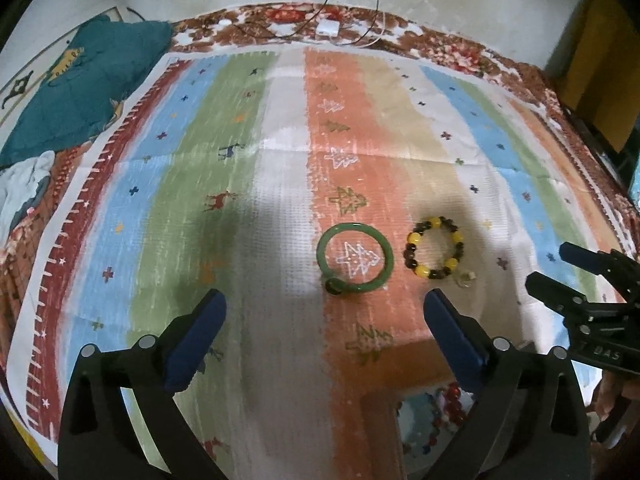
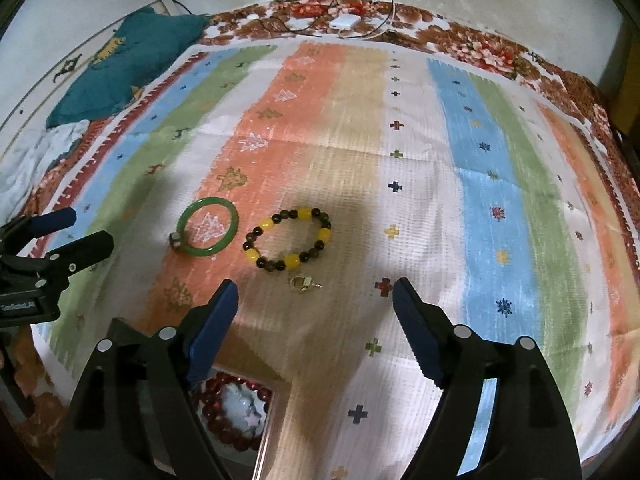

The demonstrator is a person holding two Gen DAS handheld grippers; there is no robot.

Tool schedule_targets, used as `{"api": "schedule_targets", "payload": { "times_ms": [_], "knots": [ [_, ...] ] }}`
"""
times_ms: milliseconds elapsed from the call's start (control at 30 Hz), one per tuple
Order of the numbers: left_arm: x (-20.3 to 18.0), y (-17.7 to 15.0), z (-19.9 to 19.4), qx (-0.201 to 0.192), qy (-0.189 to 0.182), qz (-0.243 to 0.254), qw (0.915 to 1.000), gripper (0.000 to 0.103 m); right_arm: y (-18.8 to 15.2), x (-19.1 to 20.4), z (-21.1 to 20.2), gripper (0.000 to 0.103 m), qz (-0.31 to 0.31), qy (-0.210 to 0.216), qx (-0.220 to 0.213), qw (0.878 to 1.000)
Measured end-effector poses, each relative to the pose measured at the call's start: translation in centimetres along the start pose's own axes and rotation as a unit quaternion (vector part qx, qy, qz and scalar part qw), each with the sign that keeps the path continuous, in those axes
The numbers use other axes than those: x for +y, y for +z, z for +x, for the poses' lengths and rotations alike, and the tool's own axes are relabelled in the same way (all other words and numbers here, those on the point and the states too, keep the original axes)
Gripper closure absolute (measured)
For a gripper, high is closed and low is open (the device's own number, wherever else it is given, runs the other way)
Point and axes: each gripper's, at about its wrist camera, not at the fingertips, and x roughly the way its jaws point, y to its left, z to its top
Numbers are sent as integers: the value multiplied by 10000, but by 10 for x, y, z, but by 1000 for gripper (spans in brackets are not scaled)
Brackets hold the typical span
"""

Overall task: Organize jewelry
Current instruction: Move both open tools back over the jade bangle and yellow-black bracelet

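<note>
I have both tools tipped steeply down over the striped, tree-and-cross patterned cloth (image 2: 480,128) that covers the bed. My left gripper (image 1: 325,316) stands with its two blue-padded fingers (image 1: 454,334) spread wide and nothing between them; the cloth shows plainly in the gap. Just ahead of it, on the orange stripe, lies the smooth green bangle with a small dark metal clasp (image 1: 354,258), flat on the cloth, and just beside that, to its right in this view, lies the beaded bracelet of yellow and dark brown beads (image 1: 434,249), the two close but not touching. My right gripper (image 2: 316,294) is likewise released, its blue pads (image 2: 416,332) parted over bare cloth, gripping nothing. Ahead of its fingers sits a small gold-coloured charm or clasp (image 2: 305,283), near the beaded bracelet, and I cannot tell whether it is joined to it. Below the right gripper's left finger I see a clear open box (image 2: 269,424) holding a bracelet of dark red beads (image 2: 234,412) around something pale. Each gripper shows at the edge of the other's view, side by side. A teal quilted cushion (image 1: 92,92) lies at the far left.
</note>
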Motion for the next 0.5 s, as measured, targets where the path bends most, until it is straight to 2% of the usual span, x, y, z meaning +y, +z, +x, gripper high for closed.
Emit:
{"api": "schedule_targets", "payload": {
  "times_ms": [367, 500],
  "knots": [
    [-2, 8, 26, 114, -70, 50, 9999, 6, 13, -6, 34, 22, 136, -35, 228, 9996],
    [-3, 10, 36, 145, -66, 127, 9998, 6, 18, -8, 33, 22, 244, -30, 32, 9997]
  ]
}}
